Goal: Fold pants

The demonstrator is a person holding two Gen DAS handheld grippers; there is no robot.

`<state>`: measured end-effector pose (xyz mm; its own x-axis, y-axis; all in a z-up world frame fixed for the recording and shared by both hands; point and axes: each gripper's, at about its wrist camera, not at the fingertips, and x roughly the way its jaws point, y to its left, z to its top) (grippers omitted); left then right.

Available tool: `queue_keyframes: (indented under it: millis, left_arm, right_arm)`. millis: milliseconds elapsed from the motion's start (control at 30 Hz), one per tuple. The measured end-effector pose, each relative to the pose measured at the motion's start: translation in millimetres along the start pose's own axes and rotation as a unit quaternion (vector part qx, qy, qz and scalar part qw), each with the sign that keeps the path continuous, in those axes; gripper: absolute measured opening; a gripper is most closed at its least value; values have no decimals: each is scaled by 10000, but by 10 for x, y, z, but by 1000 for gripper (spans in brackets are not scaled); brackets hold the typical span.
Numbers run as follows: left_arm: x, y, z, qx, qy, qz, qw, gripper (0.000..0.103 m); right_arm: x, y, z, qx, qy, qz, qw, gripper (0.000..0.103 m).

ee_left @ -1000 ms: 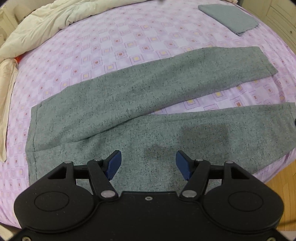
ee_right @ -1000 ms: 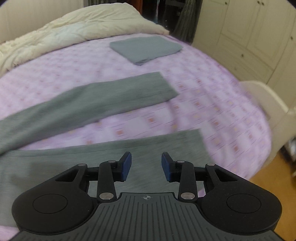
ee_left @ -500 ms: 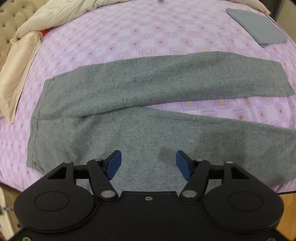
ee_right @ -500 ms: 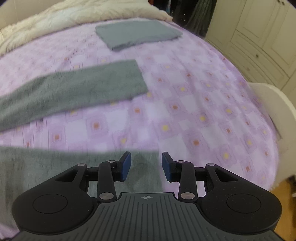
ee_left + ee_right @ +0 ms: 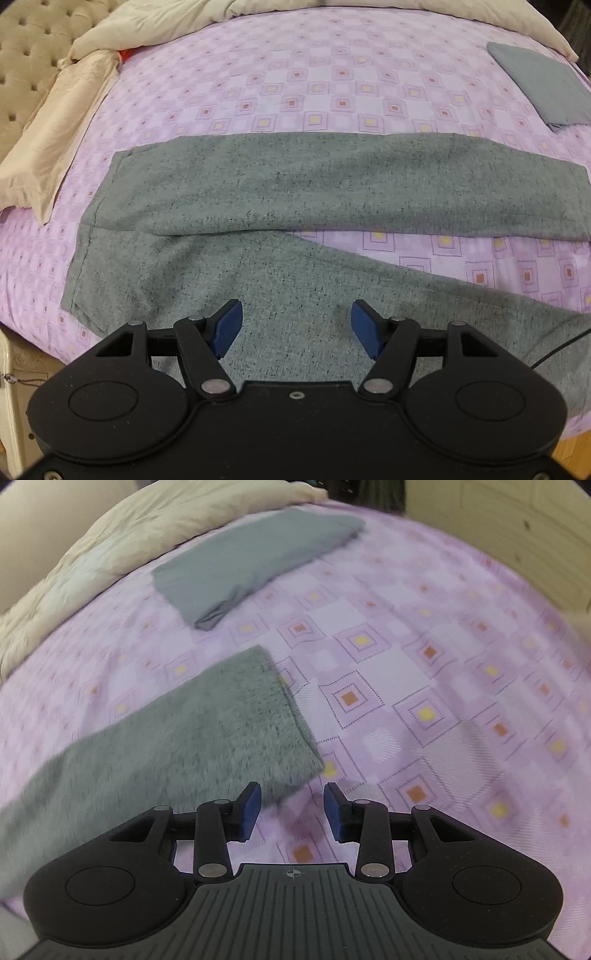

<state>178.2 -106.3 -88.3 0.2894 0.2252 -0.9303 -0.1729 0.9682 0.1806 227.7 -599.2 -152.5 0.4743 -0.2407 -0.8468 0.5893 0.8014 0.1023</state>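
Observation:
Grey speckled pants (image 5: 295,192) lie flat on the purple patterned bed sheet (image 5: 332,92), waistband at the left and both legs spread out to the right in a V. My left gripper (image 5: 295,328) is open and empty, hovering over the near leg close to the hip. In the right wrist view the cuff end of the far leg (image 5: 221,731) lies just left of my right gripper (image 5: 291,808), which is open and empty above bare sheet (image 5: 424,701) beside the cuff.
A folded grey cloth (image 5: 543,88) lies at the far right of the bed; it also shows in the right wrist view (image 5: 251,565). A cream duvet (image 5: 184,22) is bunched along the back, with a beige pillow (image 5: 55,140) at the left. A white wardrobe (image 5: 517,528) stands beyond the bed.
My left gripper has shifted left toward the waistband end. My right gripper has moved forward past the near leg to the cuff of the far leg. Both stayed open.

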Motion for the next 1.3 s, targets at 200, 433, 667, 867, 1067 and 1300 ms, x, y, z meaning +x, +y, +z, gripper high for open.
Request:
queue_keyframes:
  millis: [200,433,667,867,1067,1300]
  left_arm:
    - [107,102,-13,-312,226,125,9992,68]
    - [222,244,22,-465,274,230,9983,68]
    - [423,487,215,-264,149,251,9992,68]
    - [647,878,577,-36,-119,276,9995,68]
    - [982,1239,992,717,-741,498,9934,68]
    - [1502,1650,1426,1237,-873,577,9868,68]
  right_arm:
    - [130,34,122,356,258,13,9990,23]
    - [-186,210,190,-597,-128,-329,9976,3]
    - [-97,259,56,-558,-26,-824,9950,6]
    - [-352,734,201,-1168,-822,-473,9886,23]
    - [-148,1673,200,-2555,-586,437,9640,26]
    - [306,2355,81,-3585,-86,748,9305,26]
